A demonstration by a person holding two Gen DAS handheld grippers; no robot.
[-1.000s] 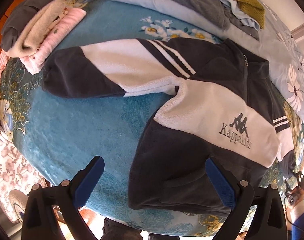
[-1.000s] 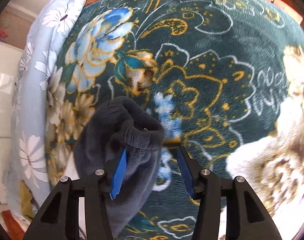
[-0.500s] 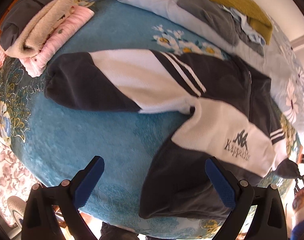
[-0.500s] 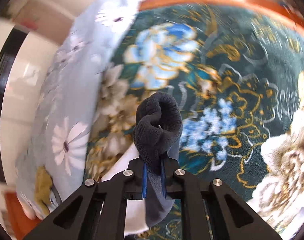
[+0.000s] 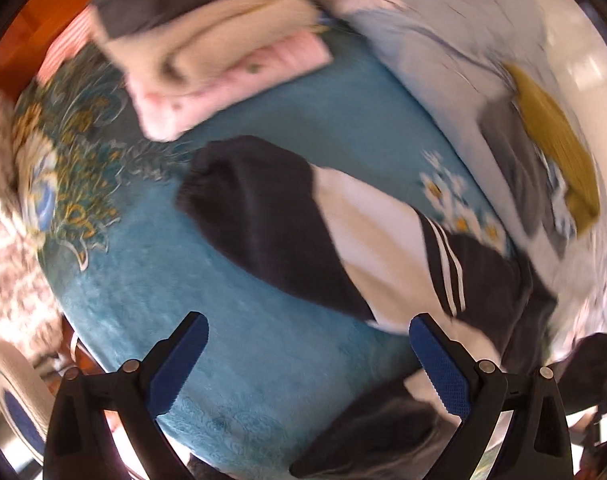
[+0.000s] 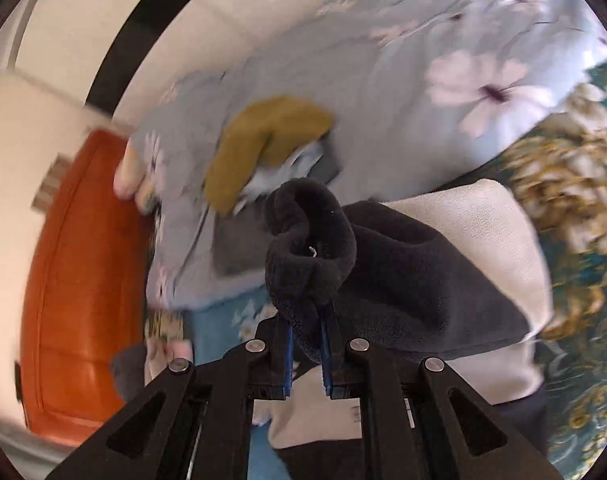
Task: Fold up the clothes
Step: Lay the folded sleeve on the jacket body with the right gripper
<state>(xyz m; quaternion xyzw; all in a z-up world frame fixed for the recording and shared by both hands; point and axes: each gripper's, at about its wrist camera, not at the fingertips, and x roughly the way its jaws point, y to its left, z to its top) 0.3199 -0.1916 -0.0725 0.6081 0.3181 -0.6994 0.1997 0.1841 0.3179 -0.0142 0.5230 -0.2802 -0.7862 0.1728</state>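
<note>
My right tool (image 6: 306, 344) is clenched on one cuff (image 6: 309, 248) of the fleece (image 5: 483, 280), lifted off the bed (image 5: 263, 360), while the other sleeve (image 5: 303, 232) lies stretched toward the bed's far left corner, just ahead of my released left tool (image 5: 307, 364).

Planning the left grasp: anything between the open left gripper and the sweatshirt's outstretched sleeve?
Nothing visible. Between the left gripper and the dark sleeve of the sweatshirt lies only bare teal blanket. The folded stack sits beyond the cuff, out of the path. The right gripper is shut on the other cuff.
</note>
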